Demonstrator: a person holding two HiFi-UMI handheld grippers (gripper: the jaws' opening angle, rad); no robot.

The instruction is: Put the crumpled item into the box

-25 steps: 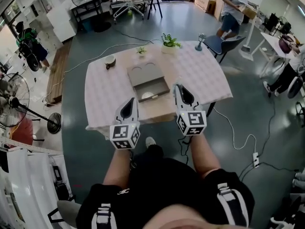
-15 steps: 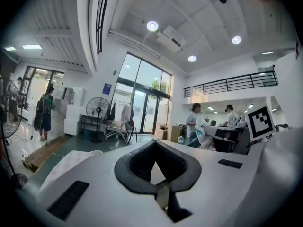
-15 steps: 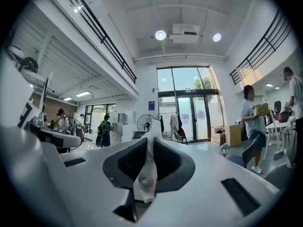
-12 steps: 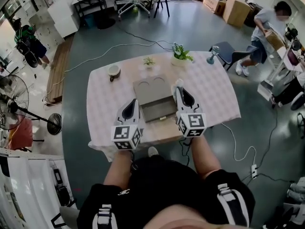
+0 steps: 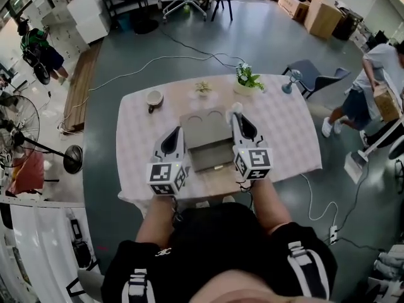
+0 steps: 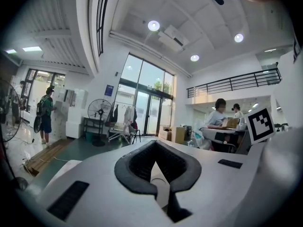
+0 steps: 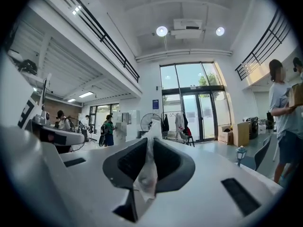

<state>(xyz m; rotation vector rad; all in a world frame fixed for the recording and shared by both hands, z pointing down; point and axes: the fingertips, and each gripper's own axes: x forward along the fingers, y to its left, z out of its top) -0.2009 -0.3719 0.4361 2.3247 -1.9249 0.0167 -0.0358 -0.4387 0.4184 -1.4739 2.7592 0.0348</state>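
In the middle of the frame, the right gripper has its fingers clenched on the crumpled item, just right of the box on the surface. The left gripper's fingers are pressed together with nothing between them.

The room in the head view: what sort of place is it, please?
Likely an open workshop or lab hall: cables trail over the floor, with a standing fan and cardboard boxes.

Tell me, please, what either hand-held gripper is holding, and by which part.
The right hand-held gripper pinches the crumpled item along its middle, one end poking past the jaw tips. The left hand-held gripper is shut and empty.
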